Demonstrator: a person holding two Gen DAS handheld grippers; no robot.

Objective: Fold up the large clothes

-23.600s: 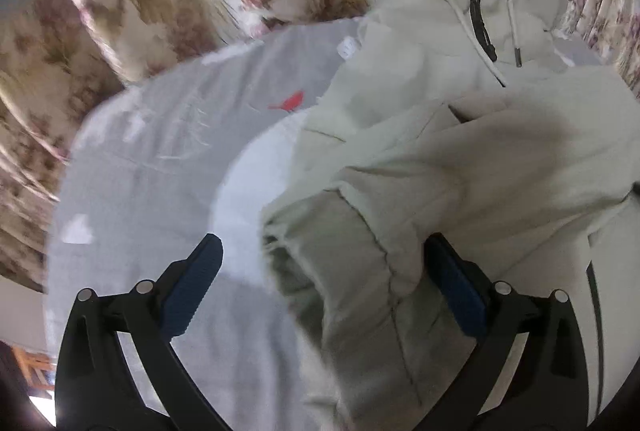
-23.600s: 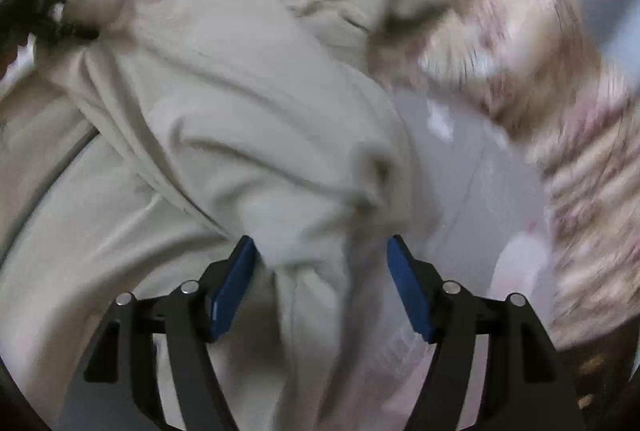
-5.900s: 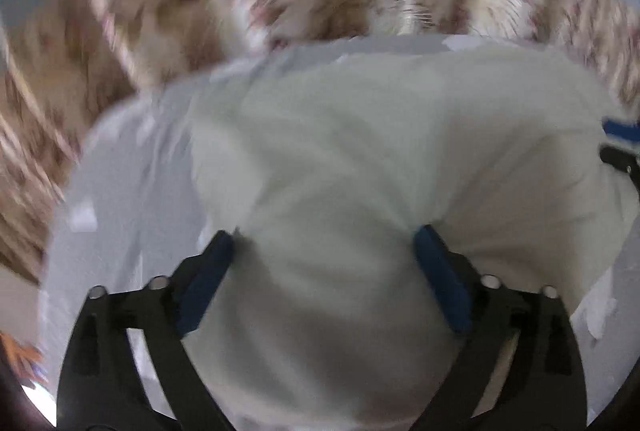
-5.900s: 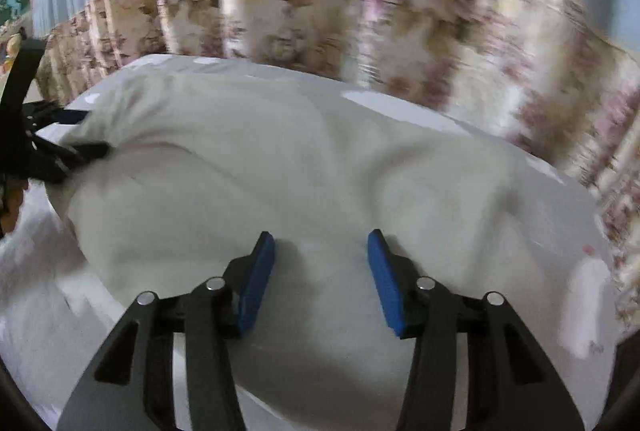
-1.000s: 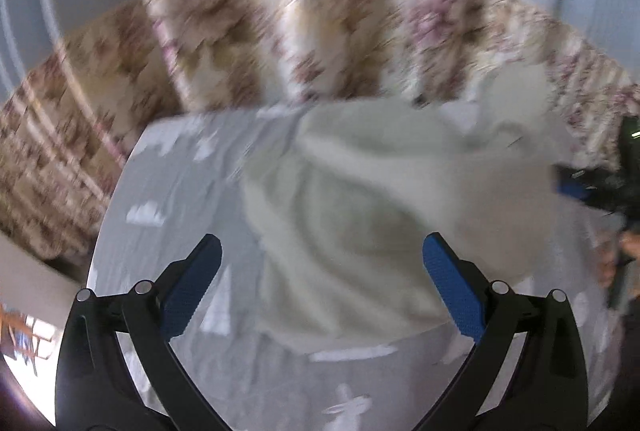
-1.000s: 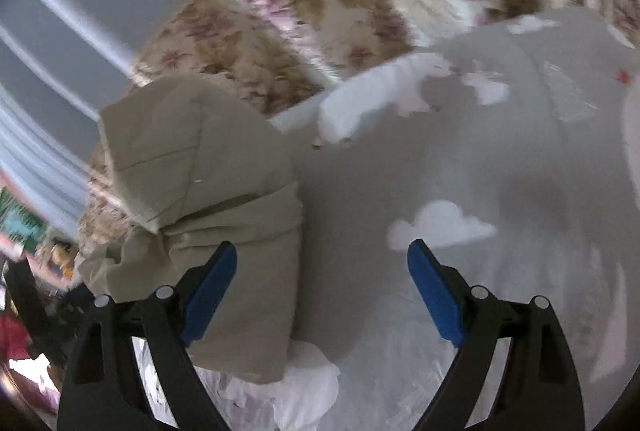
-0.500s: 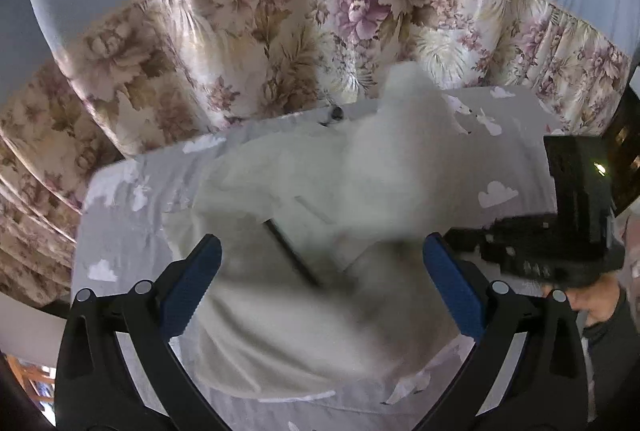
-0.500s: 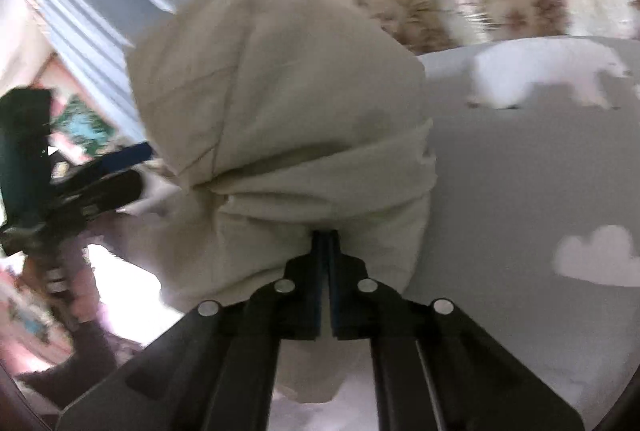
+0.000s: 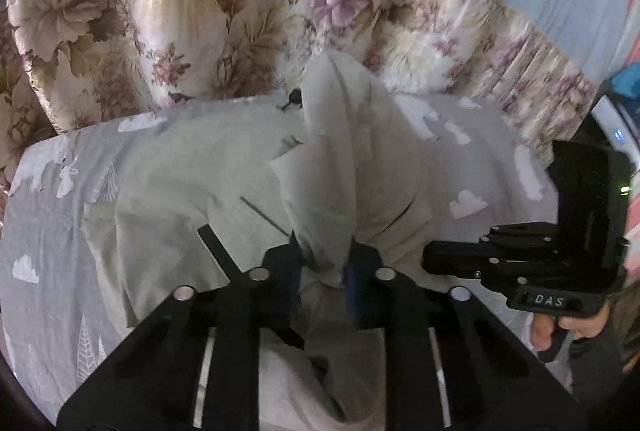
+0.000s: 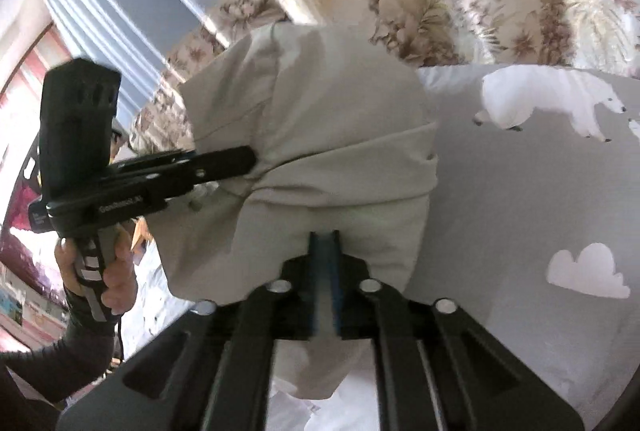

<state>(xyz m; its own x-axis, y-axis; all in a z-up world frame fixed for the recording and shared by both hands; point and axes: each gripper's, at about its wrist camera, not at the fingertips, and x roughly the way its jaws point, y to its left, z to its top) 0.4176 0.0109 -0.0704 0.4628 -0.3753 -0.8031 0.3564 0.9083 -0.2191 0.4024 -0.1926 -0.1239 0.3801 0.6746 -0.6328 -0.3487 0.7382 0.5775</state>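
Note:
A cream hoodie (image 9: 168, 215) lies spread on the grey printed bed sheet (image 9: 48, 231), with one part lifted into a peak (image 9: 340, 119). My left gripper (image 9: 322, 273) has its jaws closing, and the blue pads pinch a gathered bunch of the raised cloth. In the right wrist view the same left gripper (image 10: 250, 161) bites into the hoodie (image 10: 320, 119) from the left. My right gripper (image 10: 325, 255) holds the cloth's lower edge in a narrow gap while its jaws are opening. It also shows in the left wrist view as the right gripper (image 9: 426, 263), pointing at the bunch.
A floral curtain (image 9: 180, 23) hangs behind the bed, with blue wall above. A person's hand (image 10: 116, 271) in a dark sleeve grips the left tool's handle; another hand (image 9: 548, 331) holds the right tool. The sheet (image 10: 540, 215) runs on to the right.
My left gripper's jaws were wide apart half a second ago and now pinch the raised cloth. It came down closer to the hoodie. The right gripper stays on the cloth, pads slightly parted.

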